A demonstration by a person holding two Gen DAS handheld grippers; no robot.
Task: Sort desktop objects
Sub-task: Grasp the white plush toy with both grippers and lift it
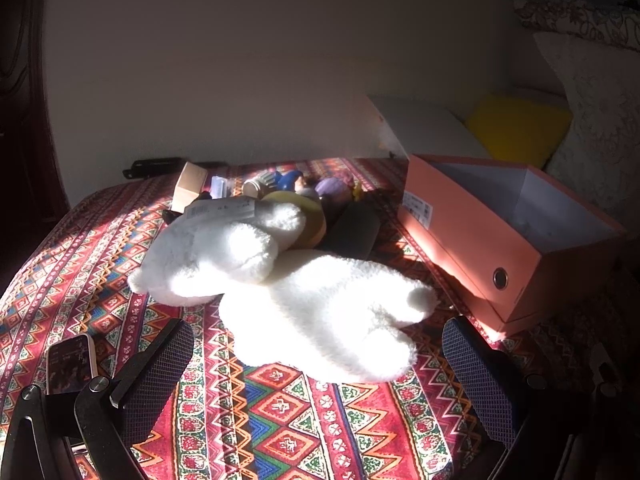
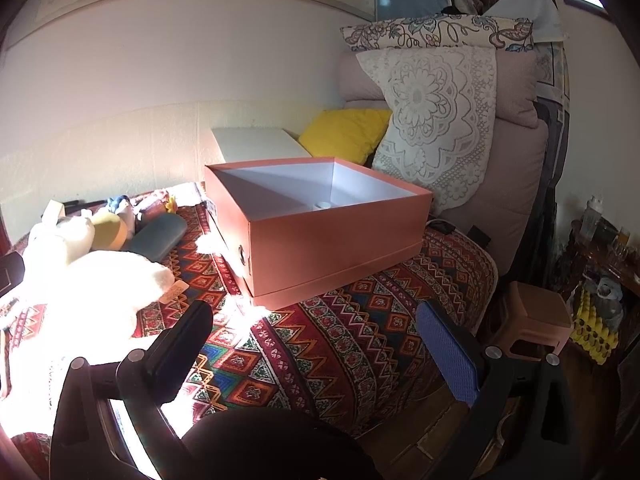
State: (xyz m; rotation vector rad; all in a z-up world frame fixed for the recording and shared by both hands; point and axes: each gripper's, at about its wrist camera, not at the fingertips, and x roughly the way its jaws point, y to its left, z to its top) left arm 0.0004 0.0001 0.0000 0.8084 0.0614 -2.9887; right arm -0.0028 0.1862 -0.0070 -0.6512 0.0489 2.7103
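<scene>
Your left gripper (image 1: 318,364) hangs low over the patterned cloth (image 1: 280,412), jaws spread wide and holding nothing. The white plush (image 1: 304,304) lies just ahead of the fingertips, sprawled across the gap between them, in hard sunlight. A paper tag (image 1: 224,208) rests on its far end.

Past the plush, farther ahead: a yellow round thing (image 1: 310,216), a dark case (image 1: 354,232), a small jar (image 1: 258,186), a blue figure (image 1: 290,179), a purple lump (image 1: 334,190), a tan carton (image 1: 190,184). All bunched close; exact contacts are hard to tell.

A phone (image 1: 70,364) lies beside your left finger (image 1: 158,368), on its outer side.

The pink box (image 1: 472,236) sits ahead and to the right of your right finger, open, its white inside mostly bare. Its lid (image 1: 424,128) leans behind it.

Your right gripper (image 2: 316,344) is also spread wide, empty, above the cloth (image 2: 320,344). The box (image 2: 336,248) stands straight ahead of it, the plush (image 2: 92,280) off to the left of the left finger, and the case (image 2: 158,236) beyond that. A small white round item (image 2: 323,205) sits inside the box. A yellow pillow (image 2: 344,134) lies behind the box.
</scene>
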